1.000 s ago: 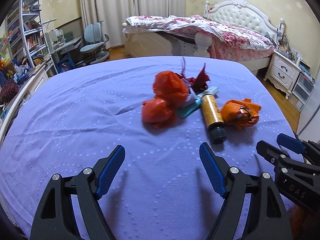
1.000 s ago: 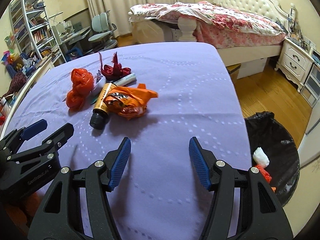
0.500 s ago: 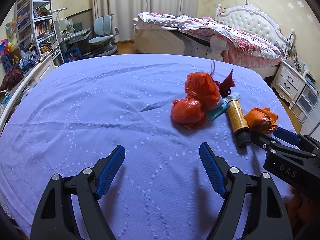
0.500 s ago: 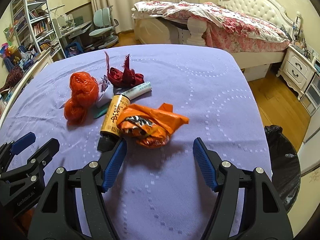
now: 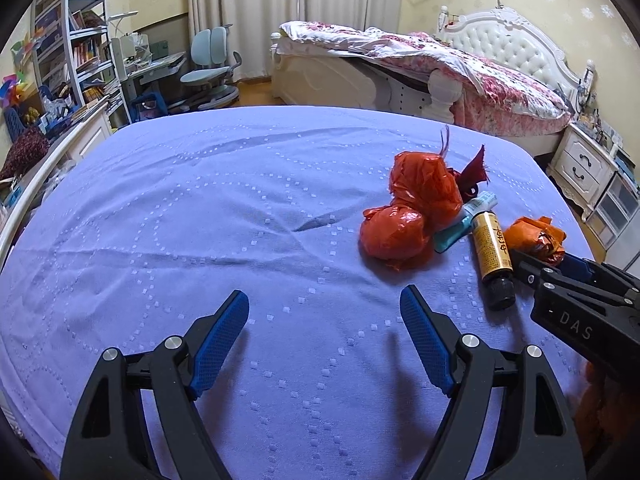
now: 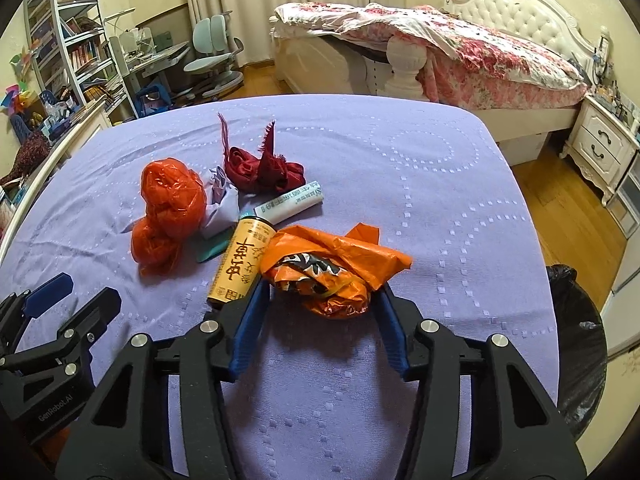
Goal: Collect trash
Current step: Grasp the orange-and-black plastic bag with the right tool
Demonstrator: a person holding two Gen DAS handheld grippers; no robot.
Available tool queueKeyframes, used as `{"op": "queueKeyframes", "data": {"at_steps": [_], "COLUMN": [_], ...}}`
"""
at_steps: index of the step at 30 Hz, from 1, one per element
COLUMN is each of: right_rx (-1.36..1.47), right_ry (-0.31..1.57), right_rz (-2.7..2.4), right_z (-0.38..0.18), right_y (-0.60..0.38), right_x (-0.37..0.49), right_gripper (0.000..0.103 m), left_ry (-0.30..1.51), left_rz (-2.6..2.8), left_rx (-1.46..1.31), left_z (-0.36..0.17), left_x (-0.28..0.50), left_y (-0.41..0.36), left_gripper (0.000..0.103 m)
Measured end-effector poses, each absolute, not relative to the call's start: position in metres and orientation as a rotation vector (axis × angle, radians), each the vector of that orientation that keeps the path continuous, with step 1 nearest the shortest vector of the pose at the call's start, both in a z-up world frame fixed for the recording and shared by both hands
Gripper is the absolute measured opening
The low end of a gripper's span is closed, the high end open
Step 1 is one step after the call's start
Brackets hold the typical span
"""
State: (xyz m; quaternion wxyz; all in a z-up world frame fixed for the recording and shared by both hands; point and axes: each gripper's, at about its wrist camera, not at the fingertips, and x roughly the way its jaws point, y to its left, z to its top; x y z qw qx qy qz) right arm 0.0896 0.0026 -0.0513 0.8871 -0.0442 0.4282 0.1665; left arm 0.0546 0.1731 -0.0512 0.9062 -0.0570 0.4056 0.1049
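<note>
The left gripper (image 5: pixel 324 316) hovers low with its blue-padded fingers (image 5: pixel 222 336) spread wide, holding nothing. The right gripper (image 6: pixel 322 312) reaches forward beside it, its fingers (image 6: pixel 248 320) apart, one on either side of an orange wrapper (image 6: pixel 332 268).

You have a bed with a purple cover (image 6: pixel 440 184) carrying all of it. Take the gold bottle (image 6: pixel 240 258) as your landmark: it lies on its side on the cover. Touching its right side is a crumpled orange wrapper (image 6: pixel 332 268). Just left of it sit two red bags (image 6: pixel 168 212), bunched together. Between the bags and the bottle you see a pale purple scrap (image 6: pixel 222 204) and a teal piece (image 6: pixel 212 252) poking out. Just behind the bottle's far end lies a white tube (image 6: pixel 290 202), and behind that a dark red cloth (image 6: pixel 260 168).
</note>
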Motion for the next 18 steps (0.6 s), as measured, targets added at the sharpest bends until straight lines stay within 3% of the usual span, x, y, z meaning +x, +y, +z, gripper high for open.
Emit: {"op": "queueKeyframes", "data": {"at_steps": [18], "right_rx": [-0.025], "right_ry": [0.889], "right_rz": [0.280], "right_z": [-0.052], "right_y": [-0.029], "right_x": [0.098], "right_gripper": [0.050], "left_ry": [0.820], "left_rz": [0.156], "left_rx": [-0.067], "left_z": [-0.049], "left_x": [0.086], "left_y": [0.161], "left_gripper": [0.080]}}
